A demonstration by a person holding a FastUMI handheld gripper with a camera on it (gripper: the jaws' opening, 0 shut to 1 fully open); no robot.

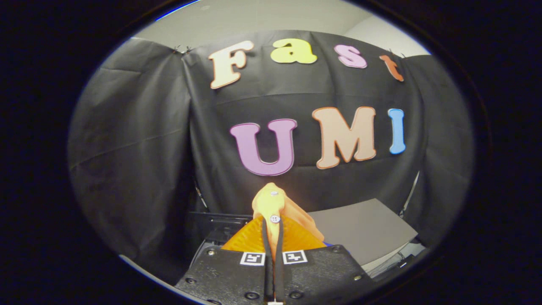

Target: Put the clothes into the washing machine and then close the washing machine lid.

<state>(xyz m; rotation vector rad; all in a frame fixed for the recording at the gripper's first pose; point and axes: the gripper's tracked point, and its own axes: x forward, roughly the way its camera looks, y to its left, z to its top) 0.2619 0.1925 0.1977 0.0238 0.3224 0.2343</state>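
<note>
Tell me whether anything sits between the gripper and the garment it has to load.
Nothing does. The gripper is shut on the orange garment, both fingers pressing a fold with a small white button, which sticks up ahead of them. The grey board lies beyond, to one side. The washing machine cannot be identified here, so the onward path cannot be judged.

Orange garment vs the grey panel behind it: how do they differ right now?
1. Hold: the orange garment is pinched between the fingers of the gripper, which is shut on it; the grey panel lies beyond the fingers, untouched.
2. Shape: the garment is soft and bunched, with a button showing; the panel is flat and rigid-looking.
3. Pose: the garment stands up from the fingertips; the panel lies tilted, low.
Shared: both sit before the black cloth wall.
</note>
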